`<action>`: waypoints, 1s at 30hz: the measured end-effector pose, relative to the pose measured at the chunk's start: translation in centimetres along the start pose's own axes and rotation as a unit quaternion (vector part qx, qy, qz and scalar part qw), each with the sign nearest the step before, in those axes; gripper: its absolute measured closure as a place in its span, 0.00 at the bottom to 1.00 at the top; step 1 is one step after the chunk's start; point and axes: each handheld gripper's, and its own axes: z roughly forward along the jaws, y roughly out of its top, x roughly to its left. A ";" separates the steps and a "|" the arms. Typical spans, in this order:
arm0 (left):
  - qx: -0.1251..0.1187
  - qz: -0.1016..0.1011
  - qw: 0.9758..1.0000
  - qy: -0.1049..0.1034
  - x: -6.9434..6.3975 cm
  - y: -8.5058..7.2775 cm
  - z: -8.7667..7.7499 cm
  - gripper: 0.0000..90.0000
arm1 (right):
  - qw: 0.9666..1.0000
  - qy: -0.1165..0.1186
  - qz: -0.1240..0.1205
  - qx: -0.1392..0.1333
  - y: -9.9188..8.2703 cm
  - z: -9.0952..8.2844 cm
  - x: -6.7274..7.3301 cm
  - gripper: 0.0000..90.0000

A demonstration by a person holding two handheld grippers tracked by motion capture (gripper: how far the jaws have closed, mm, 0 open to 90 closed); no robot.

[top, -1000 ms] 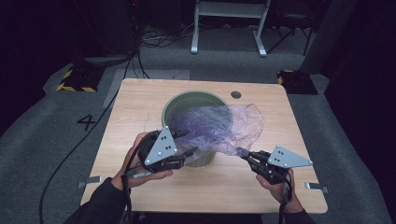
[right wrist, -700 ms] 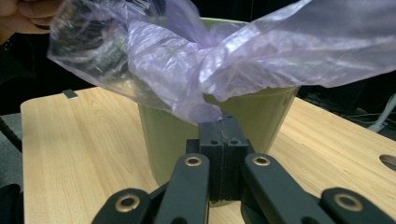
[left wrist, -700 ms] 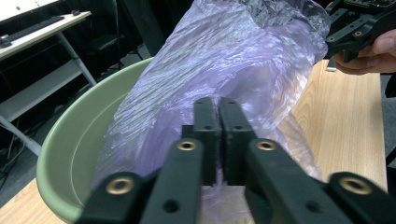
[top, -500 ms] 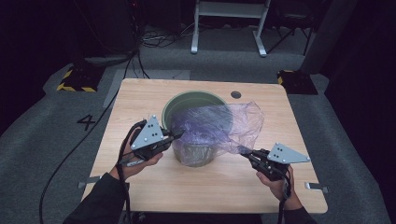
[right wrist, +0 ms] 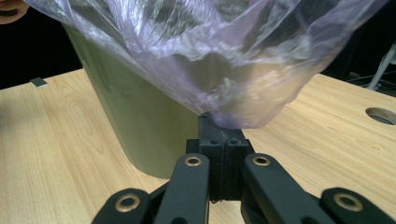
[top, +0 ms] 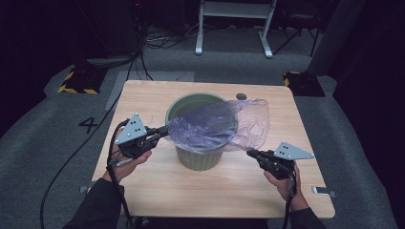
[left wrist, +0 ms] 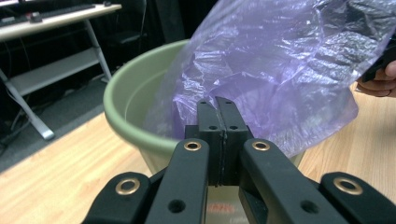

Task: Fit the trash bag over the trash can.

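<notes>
While both grippers, left [top: 164, 131] and right [top: 250, 153], stay clamped on opposite edges of the purple bag [top: 215, 125] draped over the green bin [top: 198, 155] on the table [top: 143, 95], 1 uneven tug could tear the film or topple the bin.

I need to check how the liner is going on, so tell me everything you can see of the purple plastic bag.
The thin, see-through purple plastic bag is crinkled and stretched across the mouth of the round green plastic bin on the wooden table. Part of it sags into the bin; its far right side billows out past the rim. The left gripper pinches its left edge in shut jaws, and the right gripper pinches its lower right edge.
</notes>
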 end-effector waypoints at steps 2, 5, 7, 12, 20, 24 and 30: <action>-0.003 -0.006 1.000 -0.001 0.1 -0.6 0.0 1.00 | 1.000 0.000 -0.001 0.003 -0.1 0.3 -0.1 1.00; -0.003 -0.012 1.000 -0.002 0.3 -1.2 -0.3 1.00 | 1.000 0.000 0.001 0.009 -0.3 0.6 -0.2 1.00; -0.001 -0.011 1.000 -0.004 0.2 -1.5 -0.4 1.00 | 1.000 0.002 0.003 0.014 -0.4 0.8 -0.3 1.00; 0.003 -0.016 1.000 -0.010 0.2 -2.3 -0.6 1.00 | 1.000 0.002 -0.004 0.027 -0.6 1.1 -0.4 0.94; 0.008 -0.021 1.000 -0.019 -0.1 -3.0 -0.2 1.00 | 0.999 -0.004 -0.004 0.033 -0.2 -0.6 -0.8 0.49; 0.009 -0.019 1.000 -0.020 -0.2 -2.9 -0.2 1.00 | 0.999 -0.034 -0.001 0.014 0.8 -3.1 -1.3 0.33; 0.013 -0.016 1.000 -0.022 -0.2 -2.8 -0.1 1.00 | 0.997 -0.068 -0.022 -0.037 4.1 -6.2 -1.2 0.28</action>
